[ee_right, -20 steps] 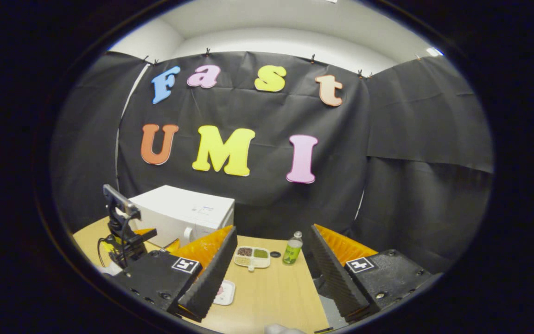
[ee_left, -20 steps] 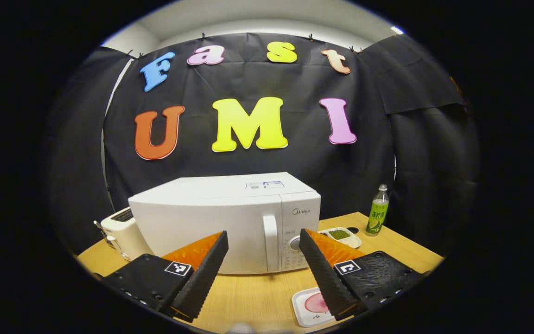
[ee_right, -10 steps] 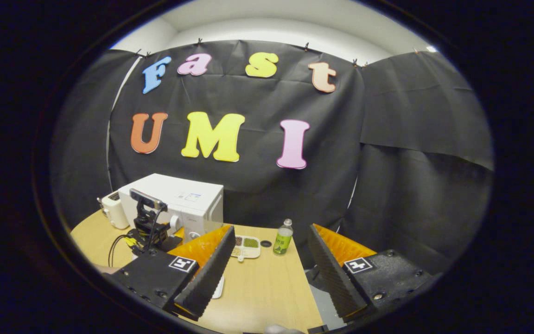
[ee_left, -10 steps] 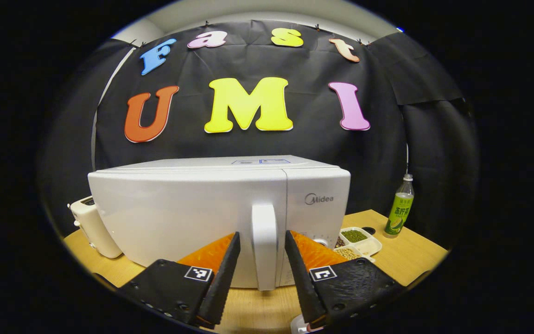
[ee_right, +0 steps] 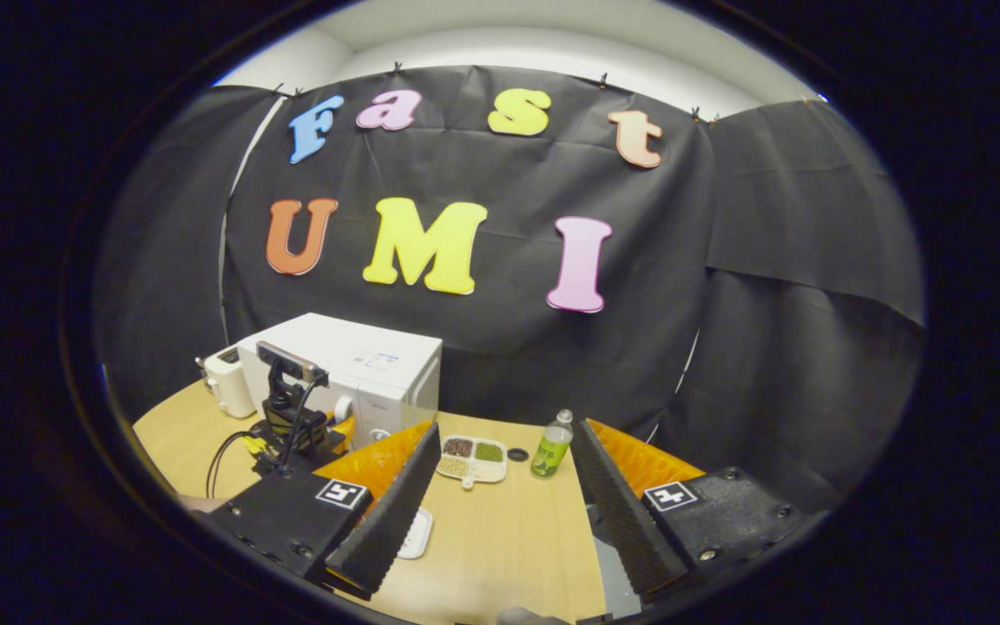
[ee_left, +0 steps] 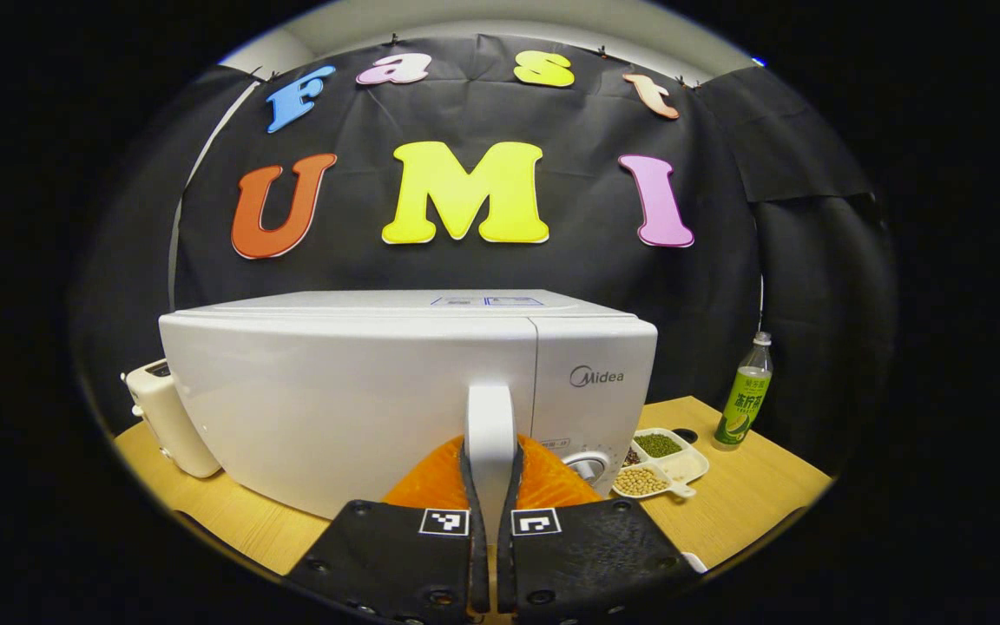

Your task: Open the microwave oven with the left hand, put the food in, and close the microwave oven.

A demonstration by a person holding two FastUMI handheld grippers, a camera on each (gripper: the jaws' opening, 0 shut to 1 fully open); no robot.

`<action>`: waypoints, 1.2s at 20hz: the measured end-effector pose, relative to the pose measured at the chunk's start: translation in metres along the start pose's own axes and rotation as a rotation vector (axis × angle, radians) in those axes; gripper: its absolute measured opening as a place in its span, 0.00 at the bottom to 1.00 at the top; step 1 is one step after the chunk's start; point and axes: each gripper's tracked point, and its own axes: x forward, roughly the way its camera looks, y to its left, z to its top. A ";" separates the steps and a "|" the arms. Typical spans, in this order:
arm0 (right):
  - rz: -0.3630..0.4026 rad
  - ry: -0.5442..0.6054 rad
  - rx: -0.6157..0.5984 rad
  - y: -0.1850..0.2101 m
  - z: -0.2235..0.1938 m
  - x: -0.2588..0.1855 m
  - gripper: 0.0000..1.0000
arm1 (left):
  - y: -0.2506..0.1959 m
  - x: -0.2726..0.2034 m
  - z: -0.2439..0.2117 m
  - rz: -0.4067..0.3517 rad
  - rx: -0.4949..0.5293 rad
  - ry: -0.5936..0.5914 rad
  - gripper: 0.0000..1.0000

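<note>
In the left gripper view, the left gripper [ee_left: 491,521] pinches the vertical door handle [ee_left: 490,425] of the microwave oven [ee_left: 361,391], which stands on the table [ee_left: 752,495]. The handle looks rigid and smooth; grip mid-handle. In the right gripper view, the right gripper [ee_right: 500,495] is spread and empty; the plate [ee_right: 417,532] lies below.

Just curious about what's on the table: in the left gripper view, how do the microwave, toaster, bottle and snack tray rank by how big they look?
1. microwave
2. toaster
3. and 4. snack tray and bottle: they look alike in size, and the fisheye makes it unsure.
</note>
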 end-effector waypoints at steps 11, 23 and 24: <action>0.077 -0.031 0.012 0.019 0.011 0.005 1.00 | 0.018 -0.096 -0.015 -0.078 0.018 0.019 0.03; 0.164 -0.041 0.024 0.072 -0.001 -0.022 0.96 | 0.106 -0.201 -0.017 0.027 0.081 0.083 0.98; 0.169 -0.039 0.027 0.076 -0.003 -0.023 0.96 | 0.112 -0.211 -0.017 0.038 0.094 0.086 0.97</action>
